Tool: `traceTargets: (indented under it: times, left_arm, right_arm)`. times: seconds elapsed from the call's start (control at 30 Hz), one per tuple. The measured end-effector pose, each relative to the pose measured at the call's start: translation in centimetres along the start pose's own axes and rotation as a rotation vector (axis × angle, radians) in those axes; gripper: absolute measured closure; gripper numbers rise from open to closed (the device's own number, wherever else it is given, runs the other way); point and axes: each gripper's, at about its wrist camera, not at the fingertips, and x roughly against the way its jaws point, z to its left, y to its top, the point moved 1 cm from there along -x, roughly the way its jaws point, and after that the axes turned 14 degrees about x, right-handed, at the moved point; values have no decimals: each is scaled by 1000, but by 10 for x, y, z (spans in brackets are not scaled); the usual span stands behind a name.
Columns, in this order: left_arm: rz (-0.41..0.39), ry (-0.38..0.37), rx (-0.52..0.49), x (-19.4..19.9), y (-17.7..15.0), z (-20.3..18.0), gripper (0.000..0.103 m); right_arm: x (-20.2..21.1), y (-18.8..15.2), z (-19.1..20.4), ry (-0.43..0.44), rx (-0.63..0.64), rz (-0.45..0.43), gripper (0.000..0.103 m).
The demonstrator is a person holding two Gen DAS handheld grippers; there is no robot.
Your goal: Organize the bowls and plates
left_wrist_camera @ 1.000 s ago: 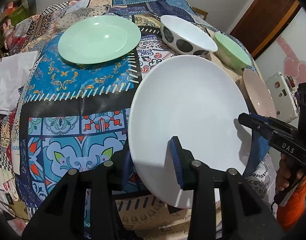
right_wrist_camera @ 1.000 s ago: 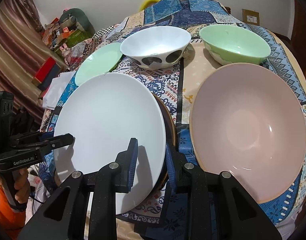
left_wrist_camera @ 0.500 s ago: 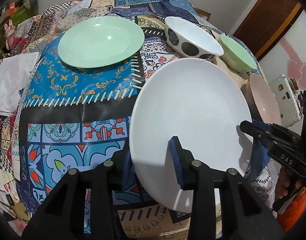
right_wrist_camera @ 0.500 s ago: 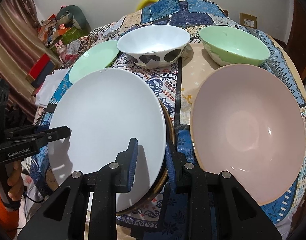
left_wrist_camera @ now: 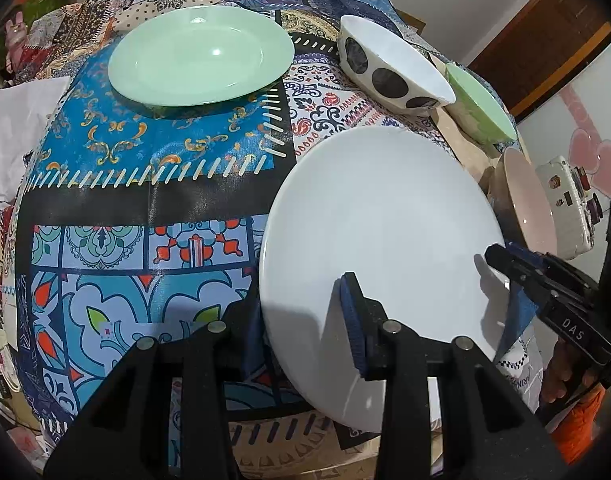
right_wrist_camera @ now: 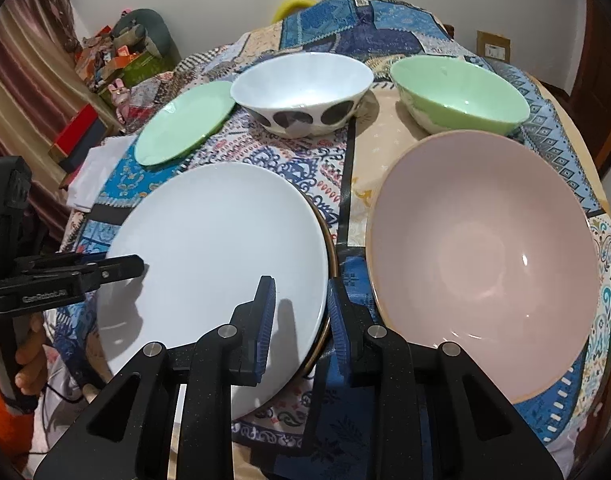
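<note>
**White plate held at both rims, destination pending**

- Item in hand: white plate, tilted, sitting near the front edge of the patchwork tablecloth. A gold-rimmed plate is showing just beneath its right edge.
- Left gripper: fingers are straddling the plate's near rim, one pad above, one below; whether they are actually pinching it cannot be told.
- Right gripper: jaws are bracketing the opposite rim of the white plate together with the gold rim, with a visible gap, so apparently not clamping.
- Other stock: green plate lying flat at the far left; spotted white bowl, green bowl and pink bowl standing separately.
- Step, as judged: plates are being gathered; bowls are not yet nested.
- Next move calls for: a firm two-sided hold, level carriage, and stacking plates together without sliding the rim off the table edge.
</note>
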Motion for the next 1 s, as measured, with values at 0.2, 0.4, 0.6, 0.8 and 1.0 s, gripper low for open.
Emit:
traceTargets:
  times: [0.2,0.4,0.6,0.8,1.0]
  left_arm:
    - [-57,26,-33,11,-5,-5,67]
    - [-159,54,-59,42,-3,-3,67]
    - [-249,71,-31,76,11,15,55]
    - [-337,115,-2,102,32,40,48]
    - [-381,153,27,114,53,67,45]
  right_arm:
    - [9,6,8,-21,33,-23,78]
    - [13,22,22,-20,68,-52,78]
    - [12,46,40,-10,116,-88,77]
    - [3,67,57,-1,144,-114,55]
    - [-15,87,69,6,169,-101,47]
